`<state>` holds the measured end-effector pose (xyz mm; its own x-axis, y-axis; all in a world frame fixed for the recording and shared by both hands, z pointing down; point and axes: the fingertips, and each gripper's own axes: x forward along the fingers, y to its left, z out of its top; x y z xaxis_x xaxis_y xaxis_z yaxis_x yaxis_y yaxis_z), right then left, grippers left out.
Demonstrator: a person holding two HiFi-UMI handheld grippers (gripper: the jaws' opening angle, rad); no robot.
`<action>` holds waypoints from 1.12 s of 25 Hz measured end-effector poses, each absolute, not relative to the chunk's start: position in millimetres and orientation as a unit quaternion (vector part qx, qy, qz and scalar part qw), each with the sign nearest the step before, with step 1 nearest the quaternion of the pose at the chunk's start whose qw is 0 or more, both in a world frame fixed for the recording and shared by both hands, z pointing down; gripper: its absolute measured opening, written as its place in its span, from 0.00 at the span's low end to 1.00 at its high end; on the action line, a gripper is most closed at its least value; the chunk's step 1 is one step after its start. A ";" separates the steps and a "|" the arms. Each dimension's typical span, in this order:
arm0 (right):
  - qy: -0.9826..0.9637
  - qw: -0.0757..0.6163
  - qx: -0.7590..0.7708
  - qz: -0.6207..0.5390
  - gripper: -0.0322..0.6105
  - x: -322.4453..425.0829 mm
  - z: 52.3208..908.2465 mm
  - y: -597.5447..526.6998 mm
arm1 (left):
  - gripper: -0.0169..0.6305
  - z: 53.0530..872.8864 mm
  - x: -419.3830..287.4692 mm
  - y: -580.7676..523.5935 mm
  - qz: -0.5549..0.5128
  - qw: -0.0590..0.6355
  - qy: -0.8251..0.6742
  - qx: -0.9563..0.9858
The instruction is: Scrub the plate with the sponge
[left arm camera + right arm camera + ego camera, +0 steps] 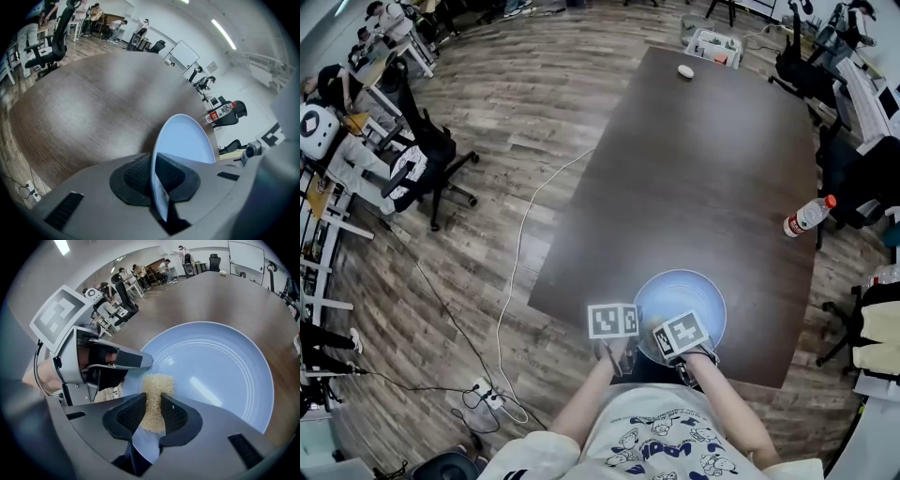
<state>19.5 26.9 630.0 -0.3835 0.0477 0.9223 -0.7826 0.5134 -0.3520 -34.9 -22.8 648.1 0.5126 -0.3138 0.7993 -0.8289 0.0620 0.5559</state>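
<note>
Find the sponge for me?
Right gripper view: the sponge is pinched between the right gripper's fingers, on the blue plate's near side beside the left gripper.

No legible text or labels.

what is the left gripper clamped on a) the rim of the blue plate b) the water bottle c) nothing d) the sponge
a: the left gripper view shows the left gripper with its jaws shut on the rim of the blue plate; the sponge is held in the right gripper.
</note>
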 end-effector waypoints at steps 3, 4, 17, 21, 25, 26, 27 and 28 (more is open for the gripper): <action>-0.718 0.490 0.258 0.422 0.21 17.6 630.1 20.1 | 0.07 648.0 -35.3 -23.0 0.224 0.580 -0.440 0.648; -0.718 0.489 0.260 0.422 0.21 17.2 629.9 17.2 | 0.07 647.7 -35.2 -23.1 0.224 0.580 -0.439 0.648; -0.721 0.484 0.266 0.419 0.21 15.2 631.0 -5.2 | 0.07 648.4 -34.0 -22.4 0.225 0.581 -0.438 0.648; -0.720 0.478 0.270 0.424 0.21 14.7 631.2 -11.9 | 0.07 648.2 -34.0 -22.2 0.224 0.581 -0.438 0.649; -0.721 0.472 0.280 0.423 0.21 15.0 631.4 -19.5 | 0.07 648.8 -34.1 -21.4 0.225 0.580 -0.439 0.648; -0.722 0.470 0.283 0.421 0.21 15.7 631.6 -21.6 | 0.07 649.0 -33.9 -21.3 0.226 0.580 -0.439 0.648; -0.723 0.468 0.286 0.419 0.21 16.7 631.5 -23.8 | 0.07 649.0 -33.5 -21.3 0.226 0.580 -0.439 0.648; -0.724 0.466 0.290 0.418 0.21 18.1 631.2 -26.2 | 0.07 648.8 -32.8 -21.2 0.227 0.581 -0.439 0.647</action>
